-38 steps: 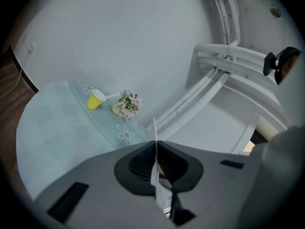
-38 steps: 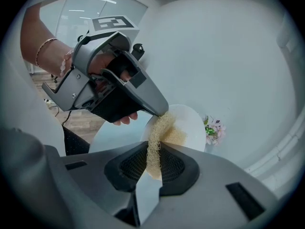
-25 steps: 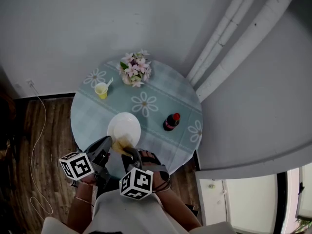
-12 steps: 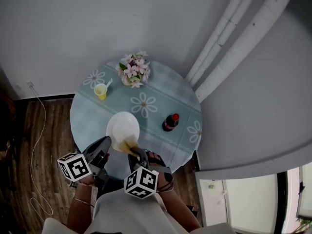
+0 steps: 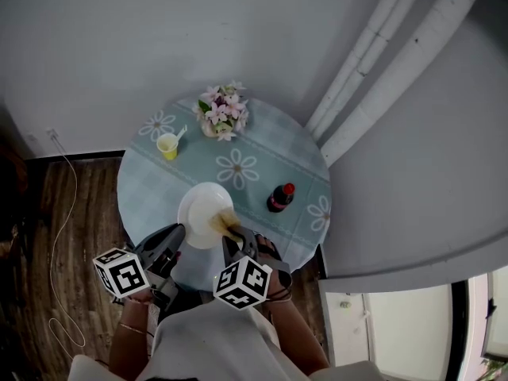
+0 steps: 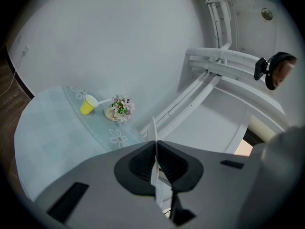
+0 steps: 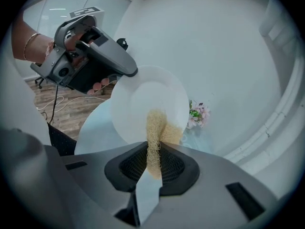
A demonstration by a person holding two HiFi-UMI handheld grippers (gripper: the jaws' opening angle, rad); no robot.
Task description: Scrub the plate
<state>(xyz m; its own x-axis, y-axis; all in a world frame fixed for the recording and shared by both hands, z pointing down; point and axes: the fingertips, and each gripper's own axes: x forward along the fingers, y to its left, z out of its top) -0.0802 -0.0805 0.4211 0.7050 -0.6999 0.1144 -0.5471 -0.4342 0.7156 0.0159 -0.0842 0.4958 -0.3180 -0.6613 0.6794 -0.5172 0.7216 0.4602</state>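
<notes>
A white plate (image 5: 204, 212) is held above the near part of the round table, tilted toward me. My left gripper (image 5: 173, 240) is shut on the plate's near-left rim; in the left gripper view the plate (image 6: 155, 149) shows edge-on between the jaws. My right gripper (image 5: 232, 240) is shut on a tan scrub sponge (image 5: 225, 221), which presses on the plate's right side. The right gripper view shows the sponge (image 7: 157, 132) lying against the plate's (image 7: 152, 97) face, with the left gripper (image 7: 125, 75) at the plate's upper-left rim.
On the round table with the pale blue flowered cloth (image 5: 159, 189) stand a dark bottle with a red cap (image 5: 279, 198), a yellow cup with a spoon (image 5: 167, 145) and a pot of pink flowers (image 5: 221, 110). Wood floor and a white cable (image 5: 59, 236) lie to the left.
The right gripper has slid the sponge to the right across the plate, from its near-left part to its right side. The left gripper and plate have stayed nearly where they were.
</notes>
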